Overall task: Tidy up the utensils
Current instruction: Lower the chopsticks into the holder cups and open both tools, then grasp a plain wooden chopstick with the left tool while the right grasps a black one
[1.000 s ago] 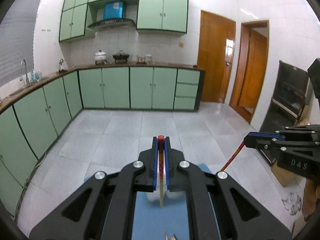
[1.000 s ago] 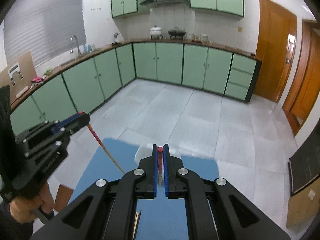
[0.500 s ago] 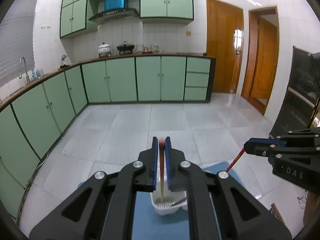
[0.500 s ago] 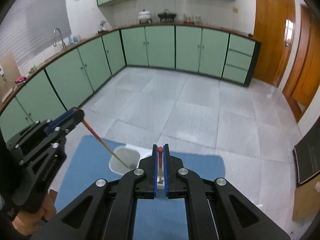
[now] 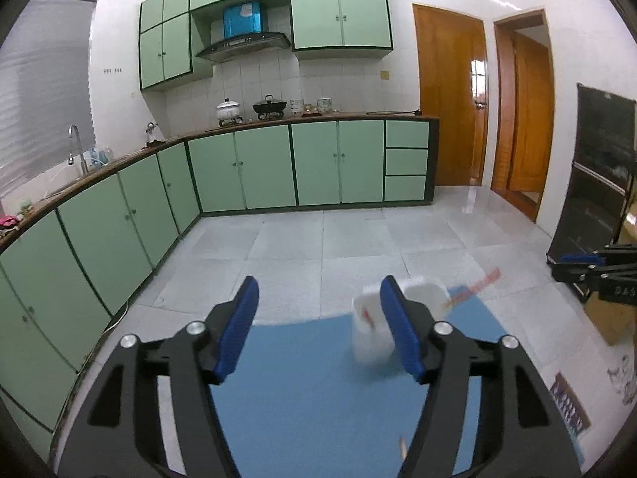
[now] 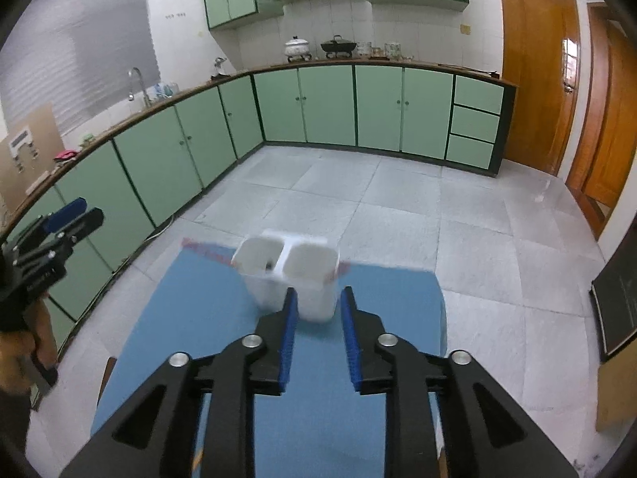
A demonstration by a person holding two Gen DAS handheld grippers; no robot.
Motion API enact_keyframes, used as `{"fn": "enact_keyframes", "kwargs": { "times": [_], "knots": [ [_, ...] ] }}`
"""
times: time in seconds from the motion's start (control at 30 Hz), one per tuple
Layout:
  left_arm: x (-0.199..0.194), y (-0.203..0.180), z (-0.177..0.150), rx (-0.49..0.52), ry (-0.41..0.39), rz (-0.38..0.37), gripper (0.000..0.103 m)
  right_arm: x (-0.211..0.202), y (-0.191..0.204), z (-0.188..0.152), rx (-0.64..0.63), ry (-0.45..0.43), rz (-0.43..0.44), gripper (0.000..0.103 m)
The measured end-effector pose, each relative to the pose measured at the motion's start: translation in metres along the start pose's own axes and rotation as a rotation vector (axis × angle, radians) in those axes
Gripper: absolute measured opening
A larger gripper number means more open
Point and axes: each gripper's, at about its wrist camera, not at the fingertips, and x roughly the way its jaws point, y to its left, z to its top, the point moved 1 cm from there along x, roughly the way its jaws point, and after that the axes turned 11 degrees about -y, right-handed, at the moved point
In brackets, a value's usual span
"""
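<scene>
- The left gripper (image 5: 318,318) has its jaws wide apart and they are opening. Nothing is between them, only the blue mat (image 5: 310,390) and the floor beyond.
- The white holder (image 5: 374,326) stands on the mat, just past the left gripper's right-hand finger. That finger hides part of it.
- A red-tipped chopstick (image 5: 368,316) leans inside the near cup of the holder. It looks blurry.
- Another chopstick (image 5: 473,288) sticks out to the right of the holder, slanting up. It is blurry too.
- The right gripper (image 6: 317,318) has its jaws partly apart and they are opening. Nothing is pinched between them.
- From the right wrist view, the holder (image 6: 290,279) stands just ahead of the right gripper's tips, in line with the gap, on the far end of the mat (image 6: 191,326).
- The holder has two cups side by side. One chopstick (image 6: 207,250) pokes out to the left of the left cup. The other chopstick (image 6: 337,272) pokes out at the right edge of the right cup.
- The left gripper (image 6: 75,215) shows at the left edge of this view, well apart from the holder, with a hand (image 6: 24,350) below it.
- The mat lies on the tabletop (image 6: 79,366).
</scene>
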Motion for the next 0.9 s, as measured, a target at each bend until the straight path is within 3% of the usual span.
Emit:
{"fn": "enact_keyframes", "kwargs": {
  "times": [0.07, 0.13, 0.23, 0.3, 0.47, 0.6, 0.7, 0.9],
  "knots": [
    [-0.036, 0.0, -0.032, 0.003, 0.01, -0.018, 0.072, -0.026, 0.004, -0.038, -0.015, -0.023, 0.006, 0.036],
    [-0.06, -0.004, -0.063, 0.009, 0.027, -0.028, 0.073, -0.045, 0.011, -0.082, -0.042, -0.032, 0.006, 0.038],
    [-0.103, -0.016, -0.139, -0.001, 0.081, -0.042, 0.074, -0.062, 0.028, -0.164, -0.076, -0.02, -0.003, 0.038],
    [-0.116, -0.02, -0.176, -0.048, 0.13, -0.064, 0.074, -0.068, 0.04, -0.221, -0.064, 0.007, 0.008, 0.038],
    [-0.135, -0.047, -0.265, -0.068, 0.249, -0.103, 0.073, -0.064, 0.075, -0.317, -0.089, 0.07, 0.031, 0.037],
    [-0.136, -0.061, -0.291, -0.041, 0.286, -0.135, 0.072, -0.066, 0.098, -0.342, -0.138, 0.04, 0.038, 0.038],
    [-0.134, -0.068, -0.299, -0.03, 0.294, -0.161, 0.072, -0.064, 0.111, -0.343, -0.181, 0.019, 0.048, 0.039],
    [-0.107, -0.069, -0.306, -0.021, 0.324, -0.131, 0.069, -0.053, 0.12, -0.338, -0.21, -0.013, 0.068, 0.038]
  ]
}}
